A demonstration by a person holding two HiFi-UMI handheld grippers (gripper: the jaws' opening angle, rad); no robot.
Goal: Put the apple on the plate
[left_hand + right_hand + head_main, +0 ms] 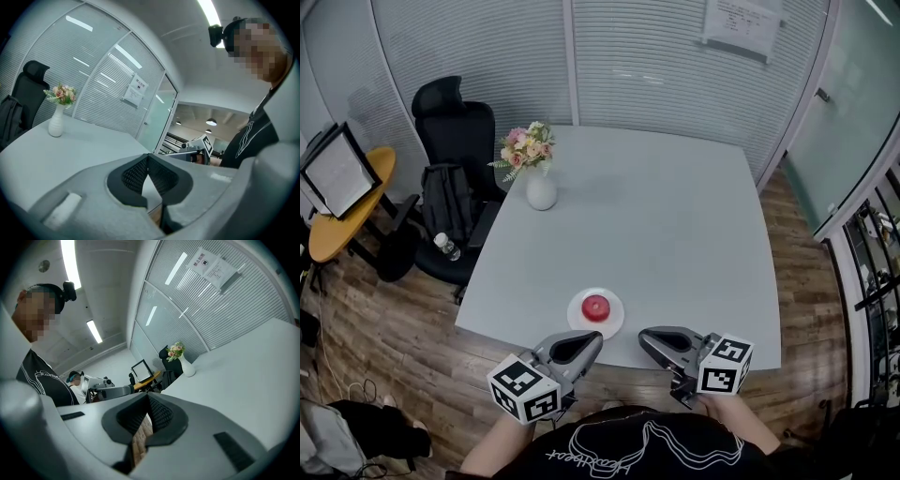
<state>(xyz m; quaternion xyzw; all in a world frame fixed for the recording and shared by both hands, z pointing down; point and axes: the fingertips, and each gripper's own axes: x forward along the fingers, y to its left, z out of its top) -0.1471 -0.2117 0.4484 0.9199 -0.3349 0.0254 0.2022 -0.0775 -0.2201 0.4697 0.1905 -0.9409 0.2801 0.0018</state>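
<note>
Left gripper [596,341] and right gripper [644,337] hover at the table's [675,225] near edge, jaws pressed together, seemingly empty; the apple [596,307] sits on the plate [614,324].

The wall notice [741,23] is cut by the head view's top edge, and its print is too small to read. The yellow round table [347,220] is partly hidden behind the framed sheet [339,173], whose writing cannot be made out. The person's shirt [619,445] and forearms [487,452] run off the bottom edge. The apple [596,307] covers the middle of the plate [577,316]. The black chair [455,117] is partly hidden behind a backpack [448,202] and the edge of the desk [675,216].
</note>
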